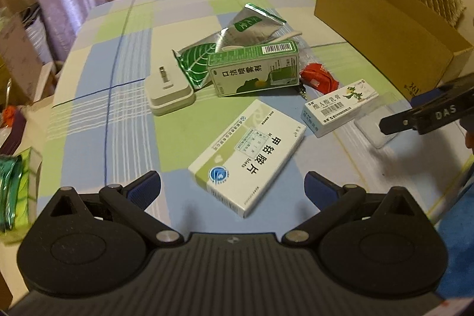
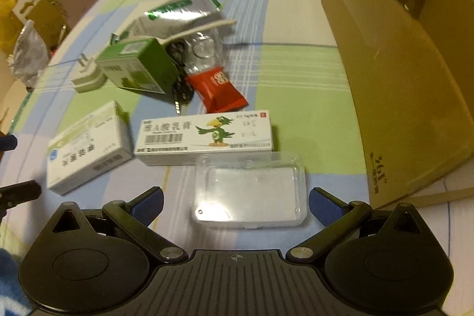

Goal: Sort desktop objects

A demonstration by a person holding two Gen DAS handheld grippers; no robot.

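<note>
On the checked tablecloth (image 1: 124,96), both grippers are hovering with jaws spread wide, gripping nothing. Left gripper (image 1: 232,187) is sitting just short of the white tablet box (image 1: 247,156), its fingers flanking the near corner without touching. Right gripper (image 2: 235,202) is straddling the clear plastic case (image 2: 250,191), pads apart from its sides. White ointment carton (image 2: 204,136) is lying just behind that case, red sachet (image 2: 217,89) beyond it. Green spray box (image 1: 254,70) is leaning among foil pouches (image 1: 251,25), white dock (image 1: 171,92) beside it. Open cardboard box (image 2: 394,79) is standing at the right edge.
</note>
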